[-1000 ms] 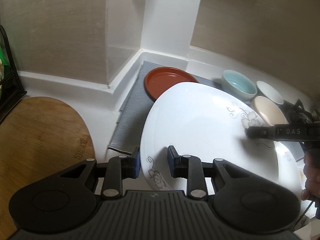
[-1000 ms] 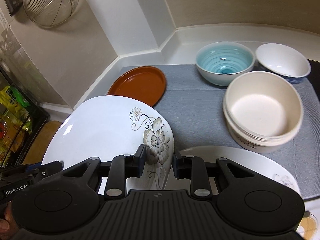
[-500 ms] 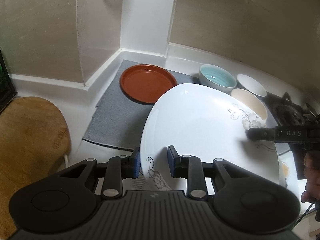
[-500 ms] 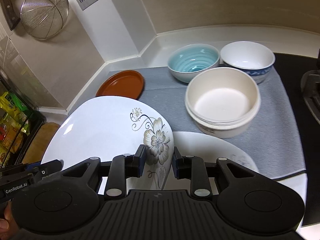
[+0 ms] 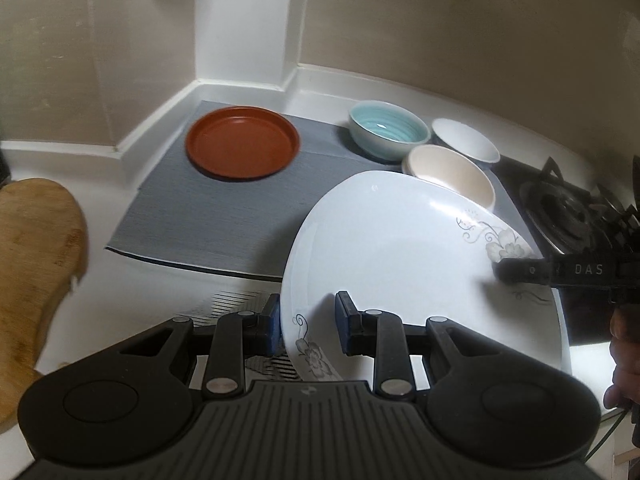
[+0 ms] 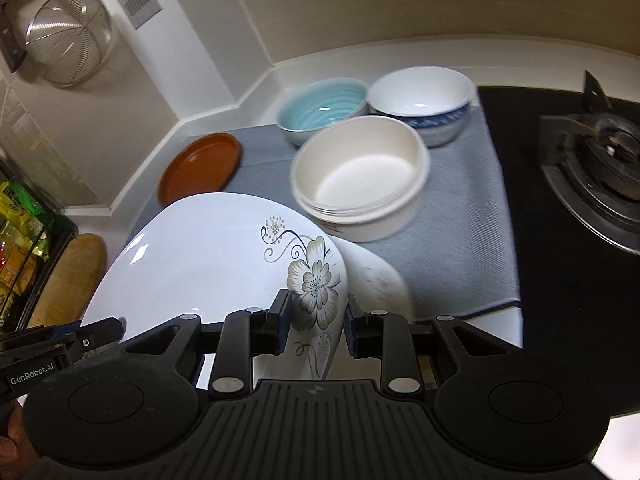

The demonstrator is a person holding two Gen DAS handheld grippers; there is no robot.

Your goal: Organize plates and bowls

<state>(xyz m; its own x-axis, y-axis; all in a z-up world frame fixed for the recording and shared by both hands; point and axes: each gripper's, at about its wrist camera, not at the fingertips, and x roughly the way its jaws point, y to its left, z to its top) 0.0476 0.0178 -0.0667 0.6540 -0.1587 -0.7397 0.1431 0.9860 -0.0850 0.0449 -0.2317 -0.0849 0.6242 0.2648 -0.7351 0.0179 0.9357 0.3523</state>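
A large white ceramic plate with grey flower prints (image 5: 400, 264) is held tilted in the air above the front edge of the white worktop (image 5: 152, 292), carried by both grippers at once. The left gripper (image 5: 307, 326) has its jaws clenched on the plate's near rim, one blue pad on each face, just beside a small flower print. The right gripper (image 6: 316, 326) grips the opposite rim in the same way, its jaws closed over the large grey flower (its black finger also shows at the right edge of the left view).

Beyond the plate a grey ribbed mat (image 5: 208, 216) lies on the worktop. On it sit a round reddish-brown plate (image 5: 242, 142) towards the corner of the wall, a light blue ribbed bowl (image 6: 322, 110), a white bowl with a blue pattern outside (image 6: 420, 100) just beside it, and a cream straight-sided bowl (image 6: 360, 176) in front of those two. A second white plate (image 6: 376, 276) lies under the held one, partly on the mat's front edge.

A black gas hob with a burner (image 6: 592, 160) lies right of the mat. A wooden cutting board (image 5: 36, 248) rests at the left. A wire mesh strainer (image 6: 68, 38) hangs on the wall, and a person's hand (image 5: 624, 360) shows at the right edge.
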